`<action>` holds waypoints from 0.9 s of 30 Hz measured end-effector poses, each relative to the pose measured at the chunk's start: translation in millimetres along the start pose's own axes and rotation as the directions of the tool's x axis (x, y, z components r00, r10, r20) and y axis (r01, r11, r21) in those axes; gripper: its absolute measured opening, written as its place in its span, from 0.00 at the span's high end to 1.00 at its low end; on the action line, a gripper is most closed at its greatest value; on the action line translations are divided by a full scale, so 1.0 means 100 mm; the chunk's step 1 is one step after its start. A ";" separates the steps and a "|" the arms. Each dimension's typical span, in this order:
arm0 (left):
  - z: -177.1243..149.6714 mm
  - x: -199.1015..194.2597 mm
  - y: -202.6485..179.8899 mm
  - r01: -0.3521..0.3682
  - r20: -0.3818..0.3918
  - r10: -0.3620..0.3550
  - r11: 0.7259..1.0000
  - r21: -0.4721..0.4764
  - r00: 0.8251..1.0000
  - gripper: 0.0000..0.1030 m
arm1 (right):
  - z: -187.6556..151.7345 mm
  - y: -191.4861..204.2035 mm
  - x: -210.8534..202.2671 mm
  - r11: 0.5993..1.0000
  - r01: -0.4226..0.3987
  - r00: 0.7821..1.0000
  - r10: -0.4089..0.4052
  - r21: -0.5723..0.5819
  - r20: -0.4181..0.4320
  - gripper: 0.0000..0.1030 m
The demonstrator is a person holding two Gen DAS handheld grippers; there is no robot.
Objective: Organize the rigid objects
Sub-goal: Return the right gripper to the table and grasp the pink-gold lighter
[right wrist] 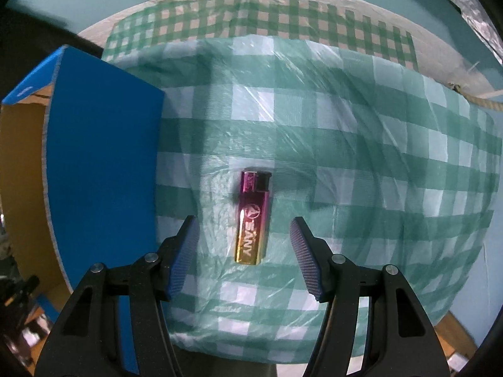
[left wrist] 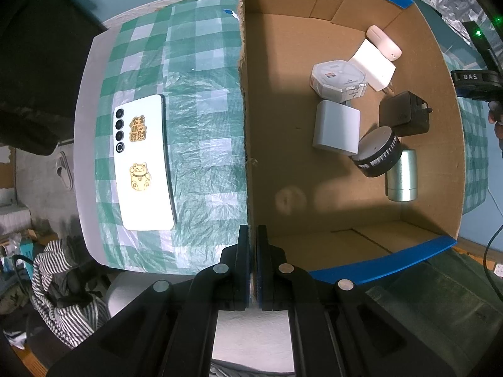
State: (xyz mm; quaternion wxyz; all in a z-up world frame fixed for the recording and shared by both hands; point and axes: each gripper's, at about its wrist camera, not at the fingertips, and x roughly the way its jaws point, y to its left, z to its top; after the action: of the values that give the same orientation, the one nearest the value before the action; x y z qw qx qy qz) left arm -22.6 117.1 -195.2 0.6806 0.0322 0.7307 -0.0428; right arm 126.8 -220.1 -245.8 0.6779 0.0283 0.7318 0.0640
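The cardboard box [left wrist: 345,220] is the anchor here, sitting on the green checked tablecloth [left wrist: 201,144]. The left gripper [left wrist: 254,235] has its fingers pinched tight on the box's near side wall, one finger outside and one inside, so it seems to be steadying the box. Inside the box, toward its far corner, lie several things already gathered: a white octagonal case [left wrist: 339,80], a white charger [left wrist: 374,67], a pale oval case [left wrist: 383,42], a grey block [left wrist: 336,130], a black adapter [left wrist: 404,114], a round black speaker [left wrist: 377,154] and a silvery cylinder [left wrist: 402,176]. Outside the box, beyond the gripped wall, a white phone [left wrist: 144,163] lies face down on the cloth.

On the box's other side, just past its blue outer wall [right wrist: 103,163], a pink-to-gold lighter [right wrist: 253,218] lies flat on the cloth. The right gripper [right wrist: 245,251] hovers over it with fingers spread wide, the lighter's lower half lying between them, touching neither.

I judge the step in hand to be picking up the lighter. Next, the fingers need to drop to cloth level and close across its narrow sides, without snagging the crinkly plastic cover.
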 end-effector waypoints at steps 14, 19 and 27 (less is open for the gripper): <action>-0.02 0.02 0.01 0.001 -0.001 -0.001 1.000 -0.004 1.000 0.97 | -0.05 0.03 0.20 0.998 0.027 1.000 -0.027 0.050 -0.009 0.58; -0.01 0.02 0.02 0.004 -0.002 -0.004 1.000 -0.003 1.000 0.97 | -0.14 0.05 0.27 0.998 0.053 0.999 -0.053 0.033 -0.004 0.66; -0.01 0.03 0.01 0.002 -0.006 -0.002 1.000 0.005 1.000 0.97 | -0.16 -0.04 0.25 0.998 0.059 0.998 -0.059 0.035 -0.005 0.78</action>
State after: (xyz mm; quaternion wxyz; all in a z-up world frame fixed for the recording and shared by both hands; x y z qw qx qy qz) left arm -24.0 118.0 -197.7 0.6784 0.0332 0.7325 -0.0451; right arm 108.9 -222.1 -269.7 0.6774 0.0185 0.7347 0.0314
